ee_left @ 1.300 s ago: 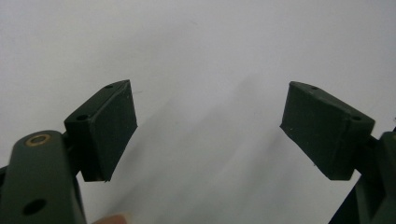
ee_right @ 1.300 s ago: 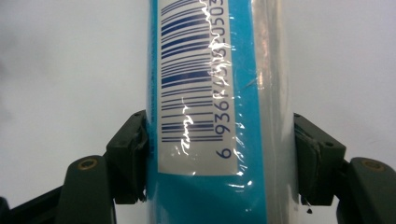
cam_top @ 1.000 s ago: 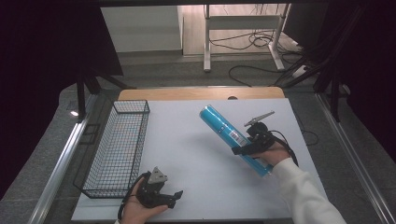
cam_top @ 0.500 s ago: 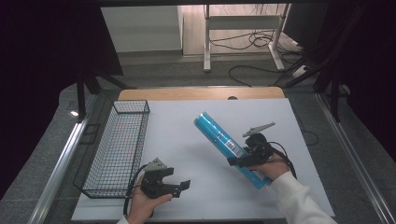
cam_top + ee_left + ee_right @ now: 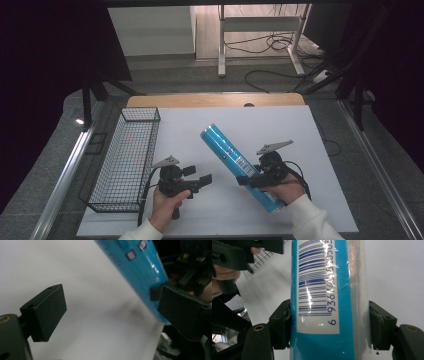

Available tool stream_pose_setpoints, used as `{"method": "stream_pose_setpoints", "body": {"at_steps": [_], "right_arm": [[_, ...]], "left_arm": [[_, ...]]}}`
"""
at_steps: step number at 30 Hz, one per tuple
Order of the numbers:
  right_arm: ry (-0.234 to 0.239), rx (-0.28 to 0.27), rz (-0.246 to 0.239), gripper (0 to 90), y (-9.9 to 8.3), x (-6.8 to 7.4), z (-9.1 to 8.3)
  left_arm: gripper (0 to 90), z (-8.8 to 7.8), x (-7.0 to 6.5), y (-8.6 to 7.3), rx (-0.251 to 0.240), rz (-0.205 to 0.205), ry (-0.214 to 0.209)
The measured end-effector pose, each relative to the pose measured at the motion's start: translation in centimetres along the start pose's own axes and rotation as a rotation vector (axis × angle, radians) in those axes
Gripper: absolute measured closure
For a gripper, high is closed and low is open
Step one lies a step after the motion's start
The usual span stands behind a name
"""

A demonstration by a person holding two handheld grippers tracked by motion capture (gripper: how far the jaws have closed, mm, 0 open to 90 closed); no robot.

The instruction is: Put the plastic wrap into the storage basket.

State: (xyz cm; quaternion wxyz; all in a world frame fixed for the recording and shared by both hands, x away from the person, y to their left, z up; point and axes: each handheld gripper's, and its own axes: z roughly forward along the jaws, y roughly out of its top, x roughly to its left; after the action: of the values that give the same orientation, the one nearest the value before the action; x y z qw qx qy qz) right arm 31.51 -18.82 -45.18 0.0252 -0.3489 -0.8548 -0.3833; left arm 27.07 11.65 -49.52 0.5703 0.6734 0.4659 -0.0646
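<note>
A long blue tube (image 5: 231, 156) with a white barcode label is tilted above the white table (image 5: 280, 122), its far end pointing up and left. My right gripper (image 5: 248, 180) is shut on its lower half; in the right gripper view the tube (image 5: 322, 277) is clamped between both pads of that gripper (image 5: 329, 325). My left gripper (image 5: 204, 180) is open, pointing right, a short way left of the tube. In the left gripper view the left gripper (image 5: 110, 302) holds nothing, and the tube (image 5: 140, 267) crosses the upper right, near the right pad (image 5: 183, 311).
A black wire basket (image 5: 125, 160) stands along the table's left side, and its mesh (image 5: 262, 257) appears behind the left hand in the right gripper view. The table's front edge is close to both hands. Cables and a stand lie on the floor beyond the table.
The right gripper has carried the tube leftward and nearer the person. The left gripper has risen and moved right toward the tube, still open.
</note>
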Motion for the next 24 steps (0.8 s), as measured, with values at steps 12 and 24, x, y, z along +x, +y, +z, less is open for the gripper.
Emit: {"method": "stream_pose_setpoints", "body": {"at_steps": [12,24], "right_arm": [[0.035,-0.029,-0.01,32.7,0.1,1.6,1.8],[0.048,-0.073,-0.019,32.6,0.7,3.7,4.7]], "left_arm": [[13.2,2.4,0.9,1.0,-0.015,-0.105,-0.139],[19.7,3.3,1.1,1.3,-0.013,-0.154,-0.149]]}}
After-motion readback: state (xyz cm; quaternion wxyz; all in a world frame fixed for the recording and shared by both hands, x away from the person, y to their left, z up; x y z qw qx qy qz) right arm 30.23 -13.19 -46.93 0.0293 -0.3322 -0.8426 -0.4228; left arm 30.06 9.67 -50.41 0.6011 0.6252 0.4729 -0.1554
